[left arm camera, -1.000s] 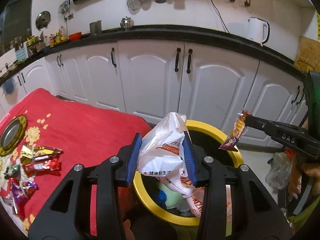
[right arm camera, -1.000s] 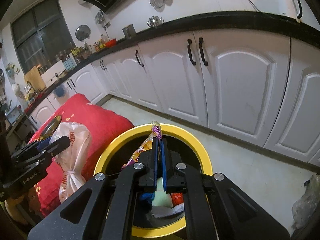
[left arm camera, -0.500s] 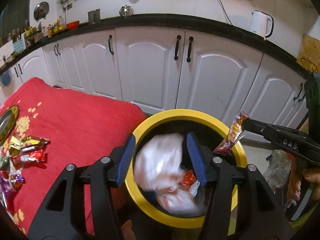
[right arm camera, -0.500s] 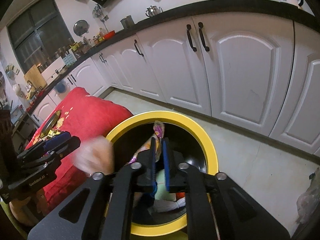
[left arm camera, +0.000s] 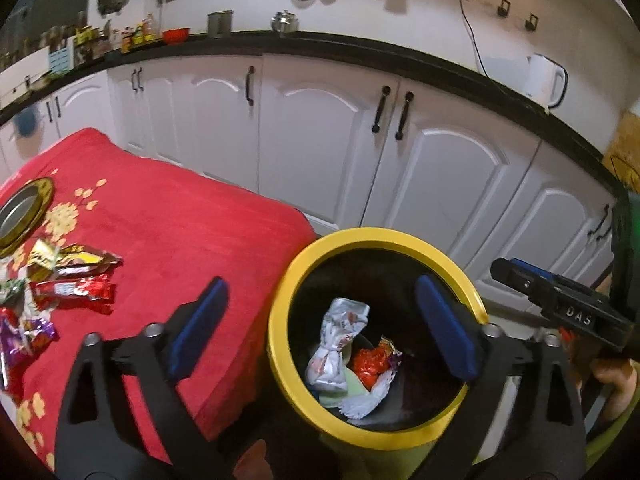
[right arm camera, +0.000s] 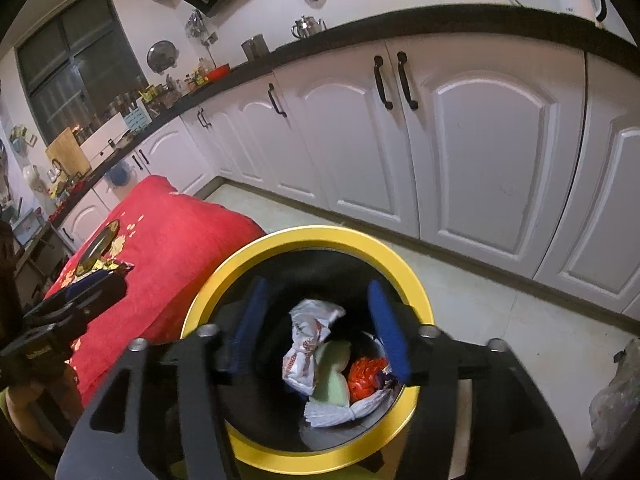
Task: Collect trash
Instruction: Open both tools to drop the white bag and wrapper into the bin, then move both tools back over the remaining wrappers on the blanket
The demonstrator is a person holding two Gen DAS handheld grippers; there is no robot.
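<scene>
Both tongs have just been opening, nothing between them: left tongs [left arm camera: 320, 336] spread wide, right tongs [right arm camera: 320, 328] half spread over the yellow bin [left arm camera: 384, 236]. White bag [left arm camera: 338, 344] and snack wrapper [left arm camera: 372, 364] lie inside. Wrappers [left arm camera: 72, 280] at left on the red tabletop [left arm camera: 180, 232] remain uncollected.

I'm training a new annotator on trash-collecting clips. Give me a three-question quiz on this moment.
1. True or false: the left gripper holds a white bag.
2. Where does the white plastic bag lie? A) on the red cloth B) inside the yellow-rimmed bin C) on the floor
3. Name what remains on the red cloth to collect.

Key:
1. False; its fingers stand apart, empty.
2. B, inside the yellow-rimmed bin.
3. Snack wrappers, near the cloth's left edge.
</scene>
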